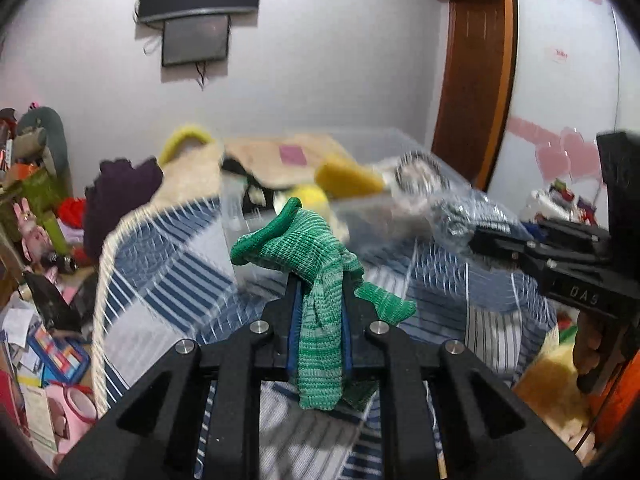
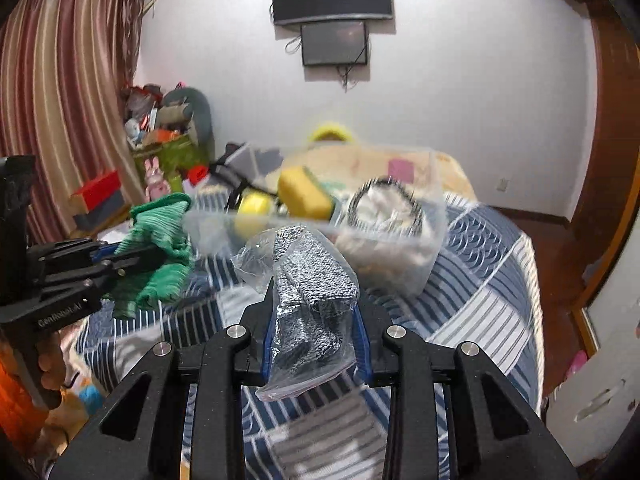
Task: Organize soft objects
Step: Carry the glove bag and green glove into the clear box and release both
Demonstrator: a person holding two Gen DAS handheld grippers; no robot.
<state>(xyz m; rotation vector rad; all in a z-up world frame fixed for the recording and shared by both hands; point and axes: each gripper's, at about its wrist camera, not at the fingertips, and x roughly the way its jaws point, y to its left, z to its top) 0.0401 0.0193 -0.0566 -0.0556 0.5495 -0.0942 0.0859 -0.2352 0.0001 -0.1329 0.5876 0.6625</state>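
Note:
My left gripper (image 1: 320,284) is shut on a green knitted cloth (image 1: 320,280) and holds it above the striped bed; the cloth also shows in the right wrist view (image 2: 160,248). My right gripper (image 2: 316,304) is shut on a clear plastic bag with grey knitted fabric inside (image 2: 312,280), also seen at the right of the left wrist view (image 1: 468,212). A clear plastic bin (image 2: 432,248) stands on the bed ahead of both grippers. It holds a yellow sponge (image 2: 304,192), a yellow plush and other soft items.
The bed has a blue and white striped cover (image 2: 480,280). A cream blanket (image 1: 192,176) and a purple cloth (image 1: 120,192) lie at its far side. Cluttered boxes and toys (image 2: 168,144) stand at the left. A wooden door frame (image 1: 476,80) is at the right.

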